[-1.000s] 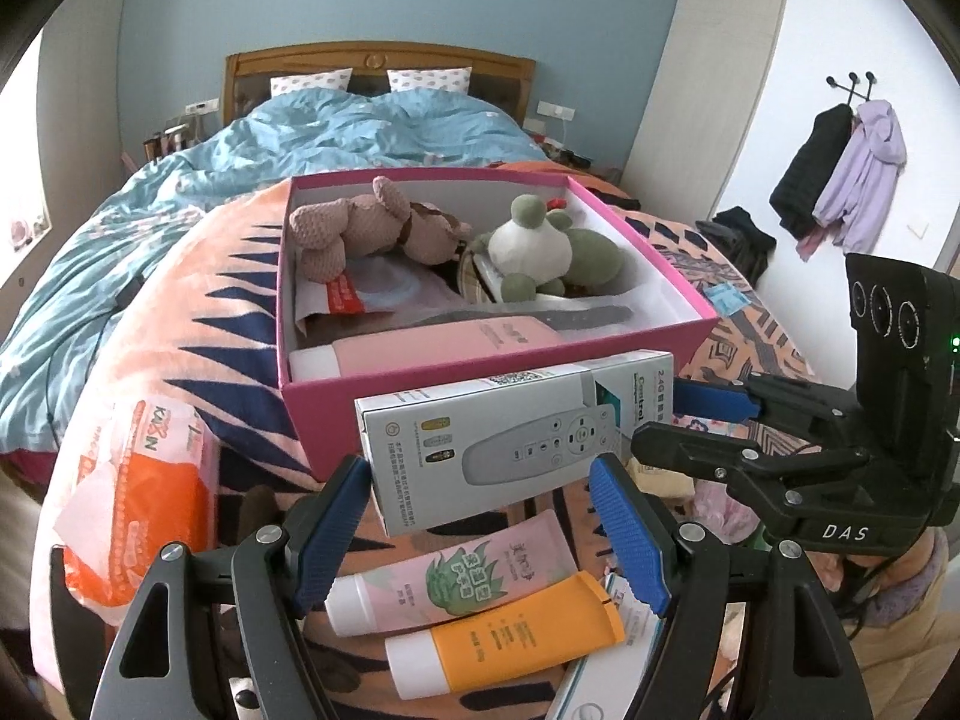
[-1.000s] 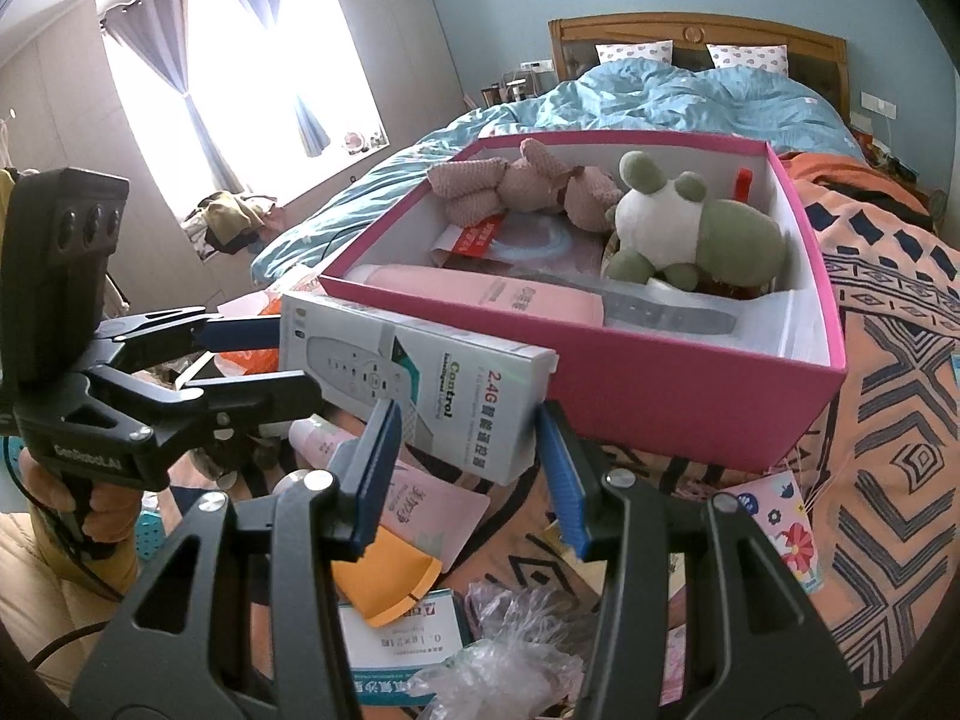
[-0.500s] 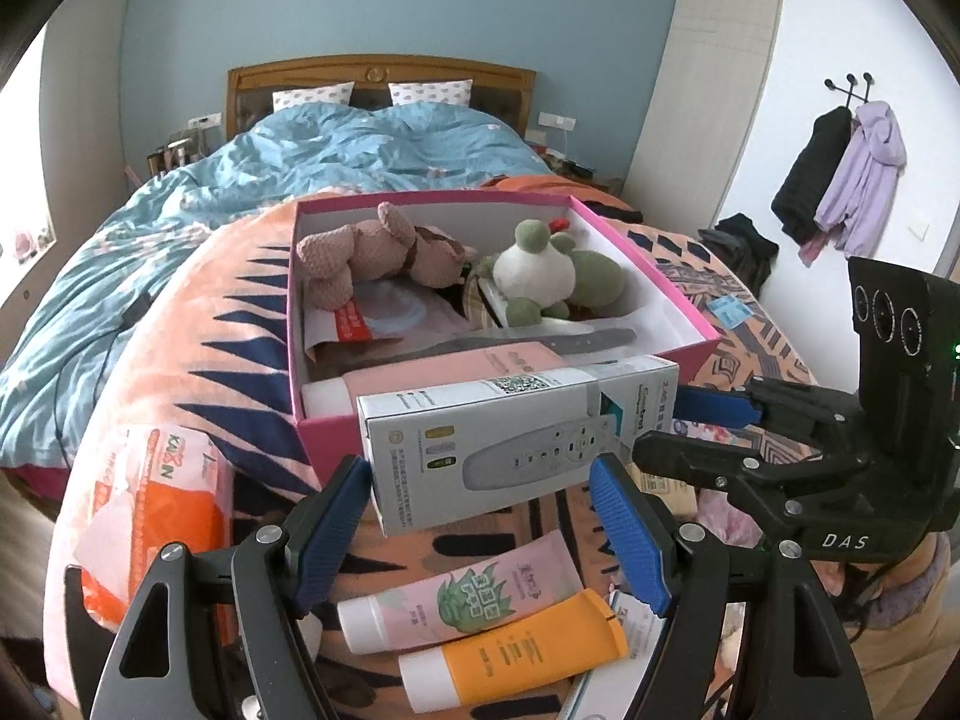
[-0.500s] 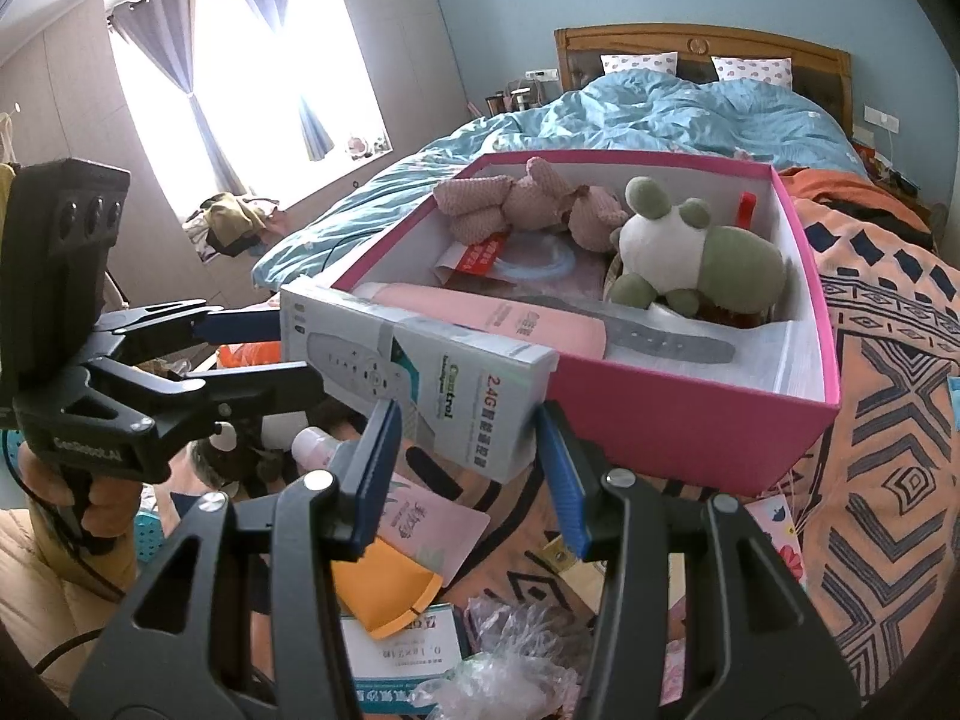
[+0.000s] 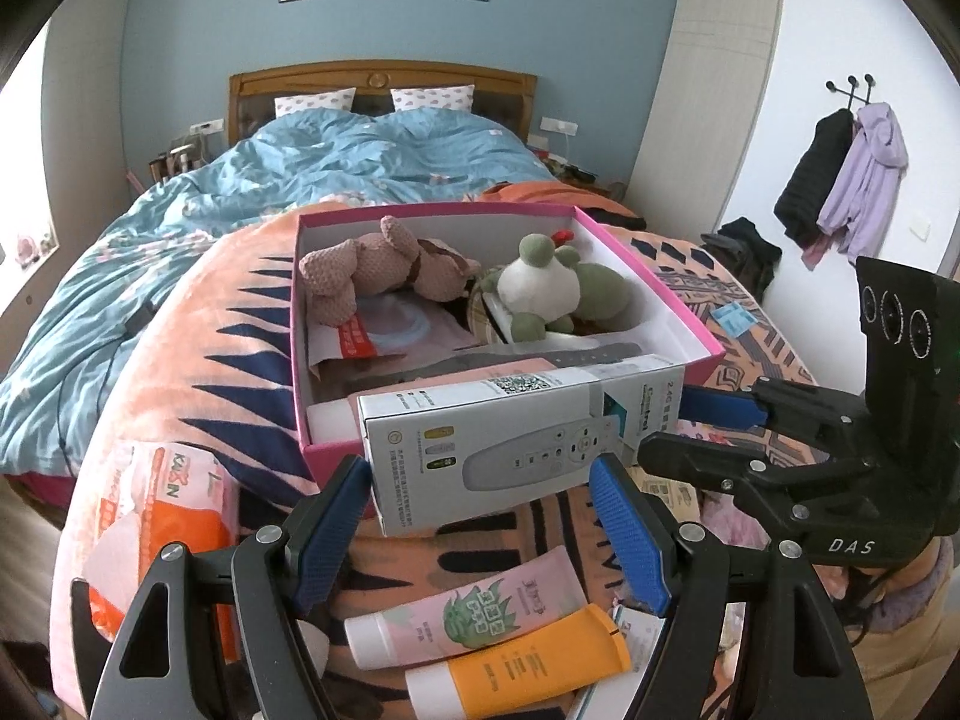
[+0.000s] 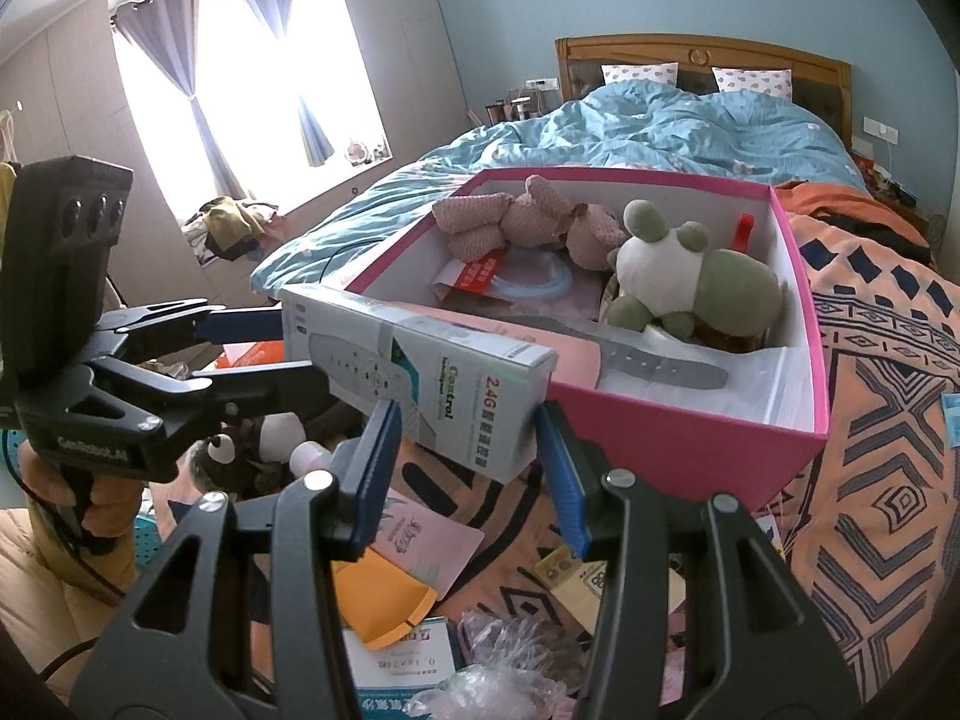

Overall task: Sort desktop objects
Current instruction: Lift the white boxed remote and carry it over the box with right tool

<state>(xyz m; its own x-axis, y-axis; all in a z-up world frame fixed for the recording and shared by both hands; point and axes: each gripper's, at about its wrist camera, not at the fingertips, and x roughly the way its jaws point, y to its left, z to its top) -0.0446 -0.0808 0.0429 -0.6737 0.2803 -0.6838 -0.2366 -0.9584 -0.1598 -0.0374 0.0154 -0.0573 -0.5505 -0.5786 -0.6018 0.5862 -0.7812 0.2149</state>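
Note:
A white remote-control box (image 5: 516, 444) is held in the air between both grippers, at the near rim of the pink storage box (image 5: 696, 330). My left gripper (image 5: 480, 534) is shut on its left end. My right gripper (image 6: 468, 468) is shut on its right end (image 6: 480, 396). The pink box (image 6: 678, 450) holds a pink teddy (image 5: 384, 270), a green-and-white frog plush (image 5: 552, 288), a pink tube and a grey strap. A pink tube (image 5: 468, 612) and an orange tube (image 5: 522, 666) lie below on the patterned blanket.
An orange tissue pack (image 5: 162, 528) lies at the left. Small packets, a paper box (image 6: 408, 666) and crumpled plastic (image 6: 498, 678) lie near the front. The blue bed (image 5: 336, 168) is behind, and coats (image 5: 840, 180) hang on the right wall.
Both grippers have lifted the remote-control box higher and a little forward, so that it now stands level with the pink box's near rim.

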